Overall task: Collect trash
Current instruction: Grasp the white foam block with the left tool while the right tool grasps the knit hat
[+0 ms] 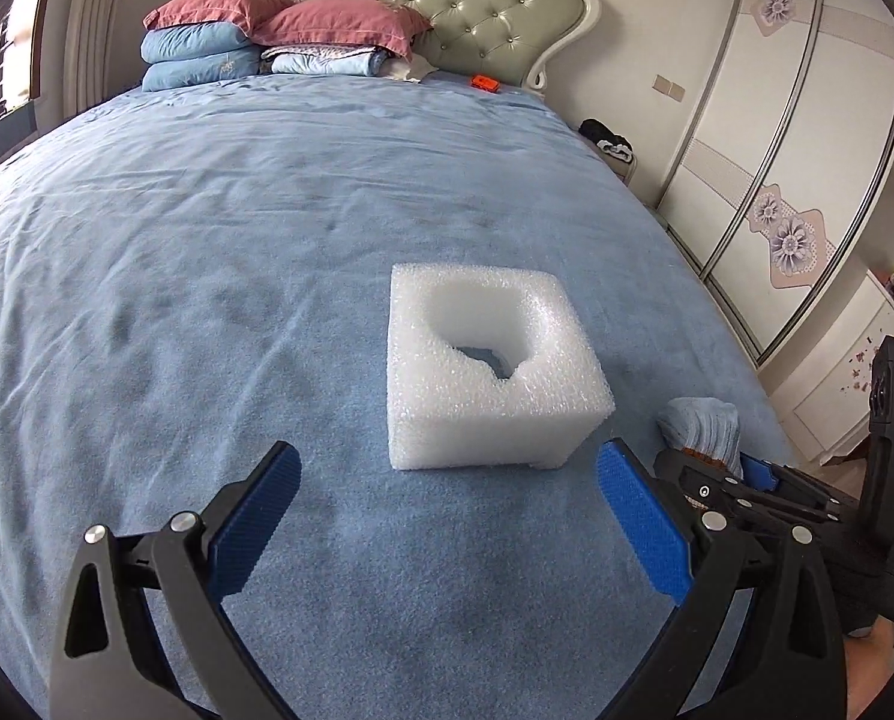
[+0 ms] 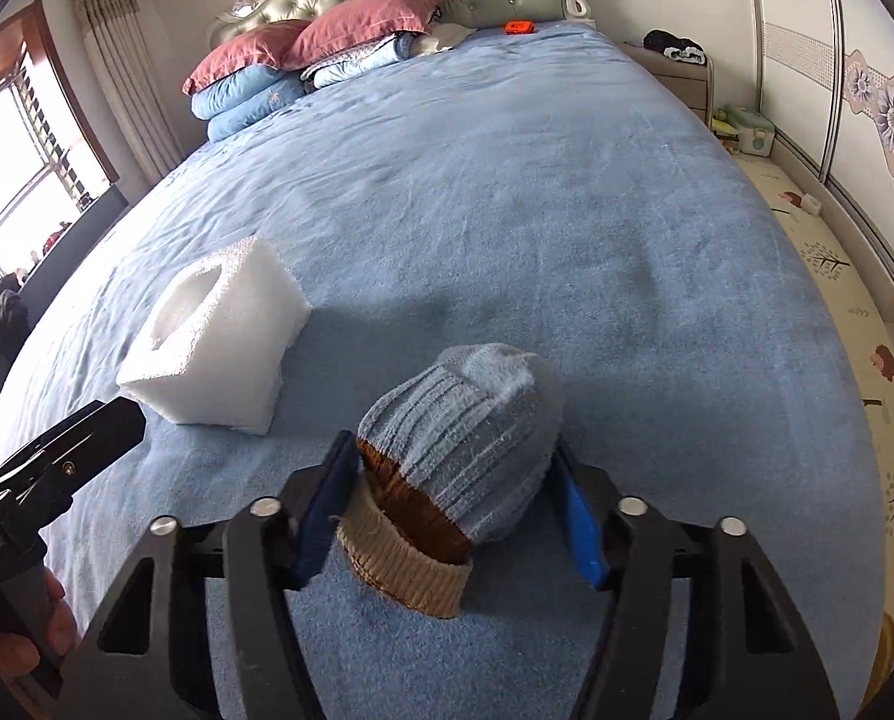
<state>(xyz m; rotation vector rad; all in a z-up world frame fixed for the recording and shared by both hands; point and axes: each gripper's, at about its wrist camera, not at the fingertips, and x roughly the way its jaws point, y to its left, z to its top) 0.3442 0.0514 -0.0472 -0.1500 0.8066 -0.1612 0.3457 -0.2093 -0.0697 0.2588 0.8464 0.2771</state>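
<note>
A white foam block (image 1: 483,372) with a hollow in its top stands on the blue bed cover (image 1: 207,276). My left gripper (image 1: 447,456) is open just in front of the block, one blue pad on each side of its near face and not touching it. To the block's right lies a rolled sock bundle (image 2: 465,444), grey-blue with brown and tan cuffs. My right gripper (image 2: 452,447) is shut on the bundle, a pad against each side. The same bundle (image 1: 702,420) and right gripper (image 1: 711,468) show at the left wrist view's right edge. The block (image 2: 219,336) lies left of the bundle.
Pink and blue pillows (image 1: 267,36) are stacked at the headboard, with a small orange object (image 1: 484,82) beside them. A nightstand (image 2: 675,72) and a sliding wardrobe (image 1: 777,180) stand right of the bed, above a patterned floor mat (image 2: 837,276). A window (image 2: 9,150) is on the left.
</note>
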